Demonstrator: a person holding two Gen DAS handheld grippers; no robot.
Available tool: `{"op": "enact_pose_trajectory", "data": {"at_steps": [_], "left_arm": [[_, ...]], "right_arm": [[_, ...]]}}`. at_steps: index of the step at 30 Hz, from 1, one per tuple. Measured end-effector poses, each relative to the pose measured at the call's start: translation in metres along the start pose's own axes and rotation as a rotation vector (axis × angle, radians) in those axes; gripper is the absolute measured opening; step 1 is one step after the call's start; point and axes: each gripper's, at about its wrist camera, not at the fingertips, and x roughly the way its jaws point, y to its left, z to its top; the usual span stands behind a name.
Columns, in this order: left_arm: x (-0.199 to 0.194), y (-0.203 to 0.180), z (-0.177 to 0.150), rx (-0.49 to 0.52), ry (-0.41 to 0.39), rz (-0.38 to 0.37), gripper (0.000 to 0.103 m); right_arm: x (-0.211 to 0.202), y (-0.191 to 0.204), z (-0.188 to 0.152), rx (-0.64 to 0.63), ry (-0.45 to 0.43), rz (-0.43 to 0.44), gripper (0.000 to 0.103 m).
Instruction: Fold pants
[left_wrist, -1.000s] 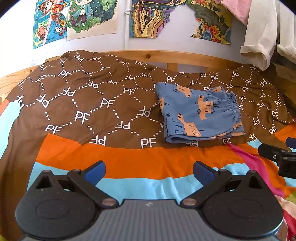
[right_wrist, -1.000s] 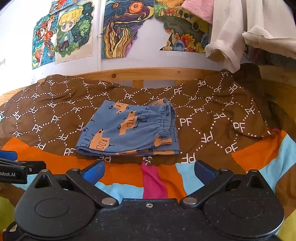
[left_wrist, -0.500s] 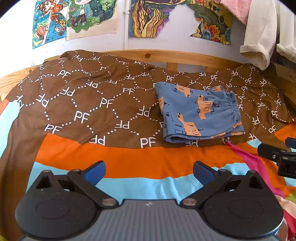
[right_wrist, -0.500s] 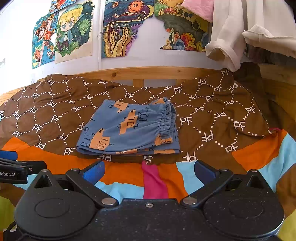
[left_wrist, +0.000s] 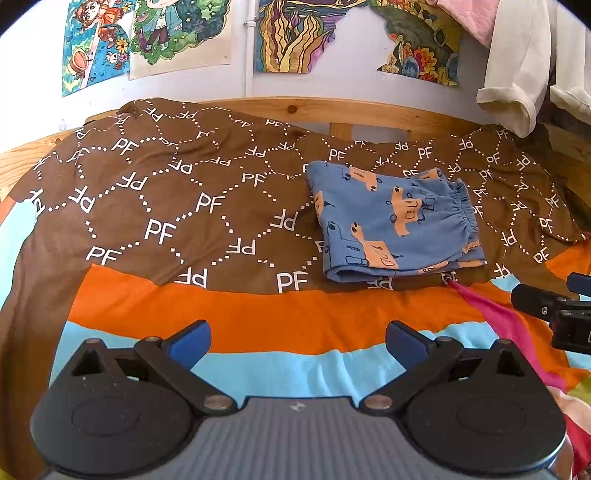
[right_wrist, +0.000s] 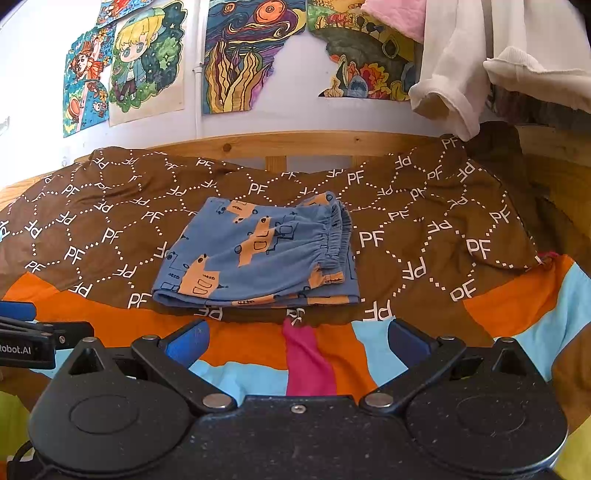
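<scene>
Evidently finished, the folded blue shorts (right_wrist: 258, 254) lie mid-frame on the brown blanket (left_wrist: 166, 206), so left tongs (left_wrist: 297, 343) and right tongs (right_wrist: 295, 341) hang wide open, empty, at the lower edge.

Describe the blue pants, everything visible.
The blue pants look like soft cotton, printed with orange vehicles, with a gathered elastic waistband on the right. They lie folded into a flat, layered rectangle on the brown PF-print blanket, folded edge facing the cameras. Neither gripper touches them; only the blanket does.

Blue pants (left_wrist: 397, 225) bear orange vehicles; brown blanket (left_wrist: 177, 206), white "PF".
</scene>
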Motion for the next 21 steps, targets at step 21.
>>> {"op": "enact_pose_trajectory", "data": {"at_steps": [21], "left_arm": [[0.0004,-0.0009,-0.0002,0.0,0.001,0.0,0.103]], "right_arm": [[0.0009,0.0002,-0.0008,0.003,0.004,-0.002,0.102]]}}
